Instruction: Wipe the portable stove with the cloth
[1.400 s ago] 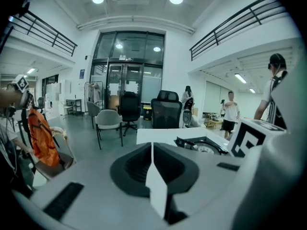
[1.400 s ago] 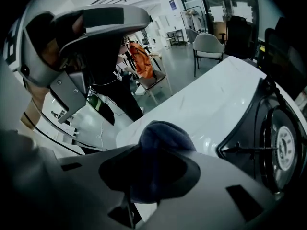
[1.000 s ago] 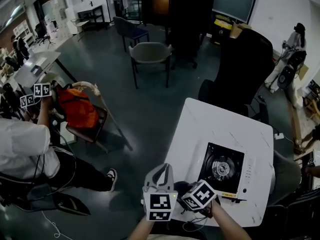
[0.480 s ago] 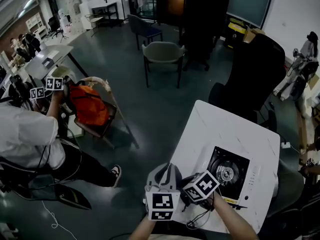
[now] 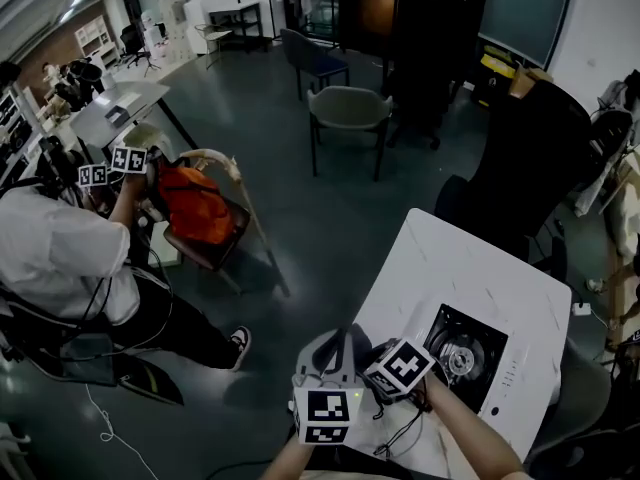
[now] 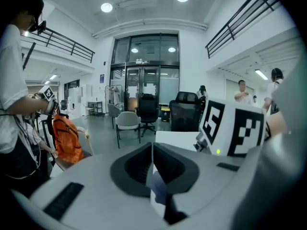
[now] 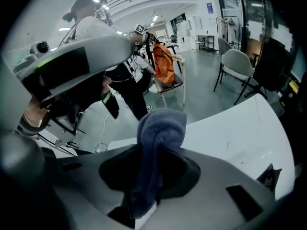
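The black portable stove (image 5: 466, 345) sits on the white table (image 5: 440, 258) at the lower right of the head view. Both grippers hover close together at the table's near left edge, left of the stove. My right gripper (image 7: 158, 150) is shut on a blue-grey cloth (image 7: 160, 131) that bulges out above its jaws, with the white table (image 7: 240, 128) beyond. My left gripper (image 6: 152, 150) is shut with its jaws pressed together; a small bluish patch shows below them. The right gripper's marker cube (image 6: 235, 128) is just to its right. In the head view the left gripper (image 5: 335, 346) points away from me.
A person in a white shirt (image 5: 50, 258) stands at the left holding marker cubes (image 5: 112, 164). Beside them is a chair with an orange bag (image 5: 197, 204). A grey chair (image 5: 348, 108) and a black office chair (image 5: 530, 158) stand beyond the table.
The head view has swung, so the table and stove have slid right and down in the picture. Both grippers stay close together at the table's near edge.
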A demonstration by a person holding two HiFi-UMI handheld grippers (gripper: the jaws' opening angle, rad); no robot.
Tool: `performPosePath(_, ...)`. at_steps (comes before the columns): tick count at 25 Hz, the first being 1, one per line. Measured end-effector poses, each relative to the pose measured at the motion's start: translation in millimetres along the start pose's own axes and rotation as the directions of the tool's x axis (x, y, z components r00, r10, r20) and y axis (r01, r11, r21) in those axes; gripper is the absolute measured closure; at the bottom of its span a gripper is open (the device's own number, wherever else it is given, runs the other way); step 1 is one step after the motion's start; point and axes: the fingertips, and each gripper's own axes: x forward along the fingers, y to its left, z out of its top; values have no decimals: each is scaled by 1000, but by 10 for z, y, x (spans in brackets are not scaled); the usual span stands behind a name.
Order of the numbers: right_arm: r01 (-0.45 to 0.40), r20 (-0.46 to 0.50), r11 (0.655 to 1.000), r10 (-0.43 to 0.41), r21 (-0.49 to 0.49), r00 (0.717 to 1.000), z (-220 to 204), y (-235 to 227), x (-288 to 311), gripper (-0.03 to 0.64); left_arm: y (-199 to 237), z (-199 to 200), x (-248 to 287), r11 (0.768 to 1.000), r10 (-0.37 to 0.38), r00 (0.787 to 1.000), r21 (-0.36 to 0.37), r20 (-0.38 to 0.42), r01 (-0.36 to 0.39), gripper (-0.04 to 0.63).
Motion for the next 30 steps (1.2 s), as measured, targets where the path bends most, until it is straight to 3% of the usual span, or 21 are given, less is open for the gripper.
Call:
performPosePath(13, 39, -42, 998, -41, -39, 998, 14, -418, 88, 512, 11, -87, 66, 999, 40, 999, -29, -27, -41, 574)
performPosePath(30, 149, -63, 988, -146, 45, 987, -106, -1093, -27, 512, -121, -130, 225, 1000, 18, 999, -5, -48, -18, 574)
